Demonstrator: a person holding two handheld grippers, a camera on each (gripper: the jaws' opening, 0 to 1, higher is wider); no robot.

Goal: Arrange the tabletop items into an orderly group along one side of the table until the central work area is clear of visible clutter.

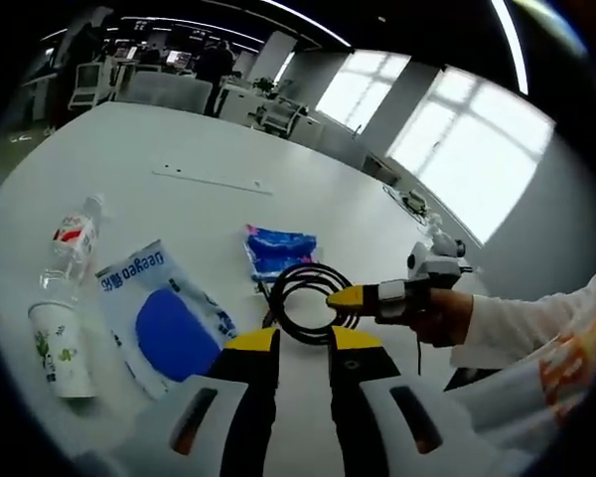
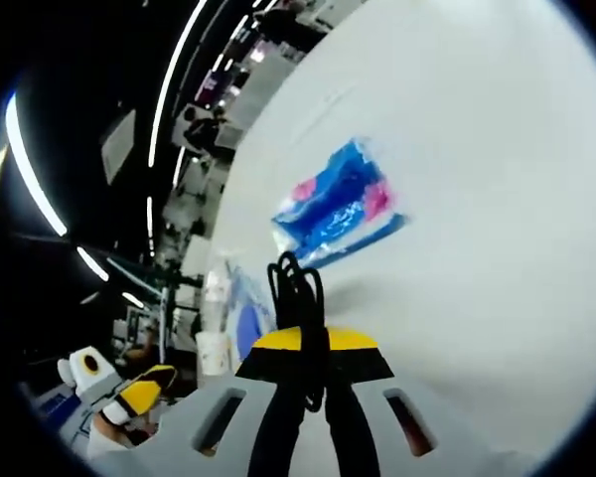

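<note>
- The right gripper (image 2: 313,360) pinches the black cable (image 1: 305,298) mid-table; it seems lifted.
- Carry it to the bottle (image 1: 73,243), cup (image 1: 60,348) and packets at the table's edge.
- Left gripper (image 1: 303,343): jaws spread, empty.

black cable (image 1: 306,301), yellow-tipped tongs (image 1: 303,343), white table (image 1: 179,159)

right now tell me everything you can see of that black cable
The thin black cable coiled into several round loops looks like smooth, flexible rubber or plastic. In the left gripper view it sits low on the white table, just below the blue-and-pink plastic packet, with the right claw at its edge. In the right gripper view the loops rise upright from between the yellow-tipped jaws, which are closed on the bundle. Its ends and any plugs are not visible.
</note>
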